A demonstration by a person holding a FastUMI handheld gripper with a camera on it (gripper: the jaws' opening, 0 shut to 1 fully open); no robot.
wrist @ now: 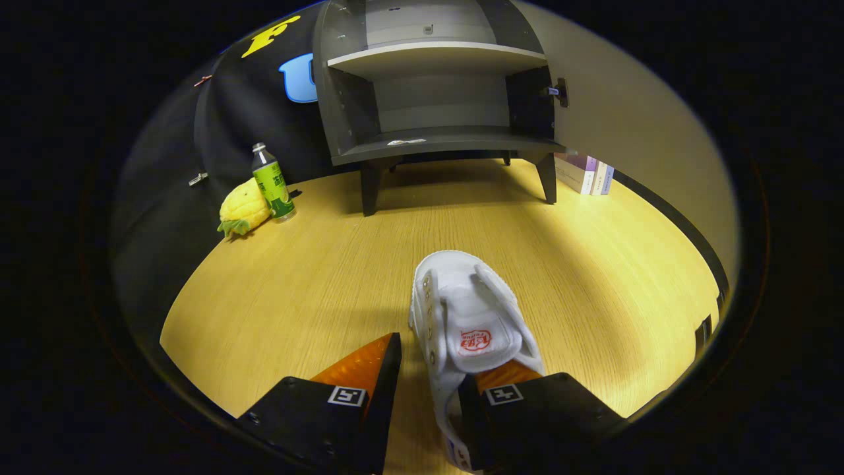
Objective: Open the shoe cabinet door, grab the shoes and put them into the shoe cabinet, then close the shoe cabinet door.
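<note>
your gripper (428,369) is closing on the white shoe (465,323) – one finger inside its opening, one outside against its side wall. beyond it the shoe cabinet (435,99) is standing open on the wooden table (316,277).

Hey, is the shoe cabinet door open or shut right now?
Open. The shoe cabinet shows its bare shelves, and its door is swung aside. The gripper straddles the white shoe.
</note>
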